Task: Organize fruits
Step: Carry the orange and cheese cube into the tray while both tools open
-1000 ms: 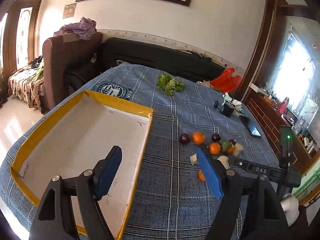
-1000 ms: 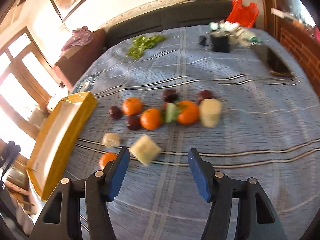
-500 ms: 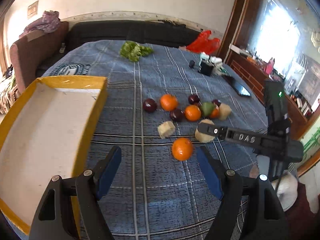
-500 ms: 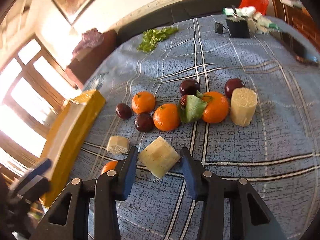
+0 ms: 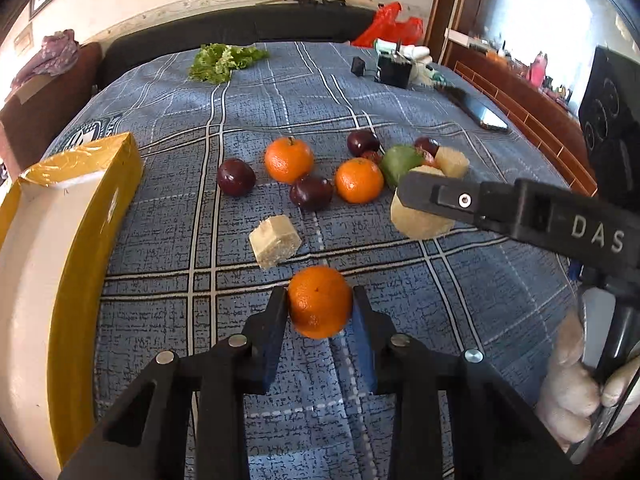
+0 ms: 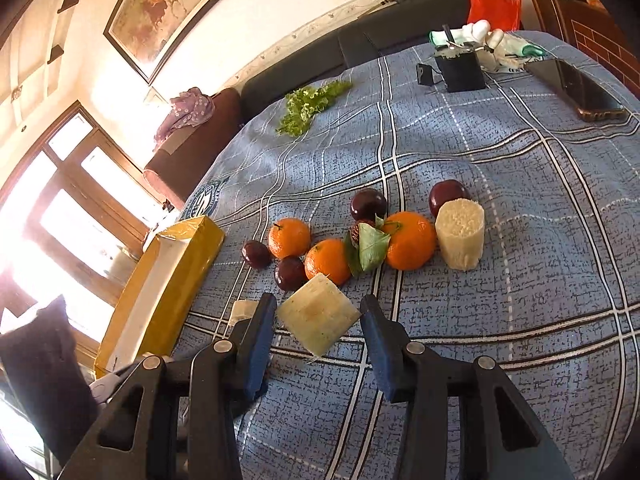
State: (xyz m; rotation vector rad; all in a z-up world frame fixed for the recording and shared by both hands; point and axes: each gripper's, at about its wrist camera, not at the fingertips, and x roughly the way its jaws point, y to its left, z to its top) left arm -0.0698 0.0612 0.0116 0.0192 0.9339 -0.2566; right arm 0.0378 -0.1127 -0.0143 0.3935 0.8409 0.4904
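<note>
My left gripper (image 5: pixel 320 298) is closing its jaws and the blue pads press both sides of an orange (image 5: pixel 318 314) on the blue checked cloth. My right gripper (image 6: pixel 318 310) is shut on a pale cut fruit chunk (image 6: pixel 318 322), its pads touching two of the chunk's corners. In the left wrist view one black finger (image 5: pixel 440 196) of the right gripper lies across that chunk (image 5: pixel 420 222). Behind lie two oranges (image 5: pixel 289 160), dark plums (image 5: pixel 236 176), a green leaf (image 5: pixel 400 158), a smaller pale chunk (image 5: pixel 275 240) and a pale cylinder (image 6: pixel 460 232). The yellow-edged box (image 5: pixel 80 184) stands at the left.
Lettuce (image 5: pixel 224 60) lies at the far side of the cloth. A black holder (image 5: pixel 394 72), a phone (image 5: pixel 480 110) and a red bag (image 5: pixel 388 26) are at the back right. A person's hand (image 5: pixel 572 392) grips the right gripper's handle at the right edge.
My left gripper swung from over the box to the fruit, dropped, and closed on the near orange. My right gripper narrowed onto the pale chunk and stayed nearly in place.
</note>
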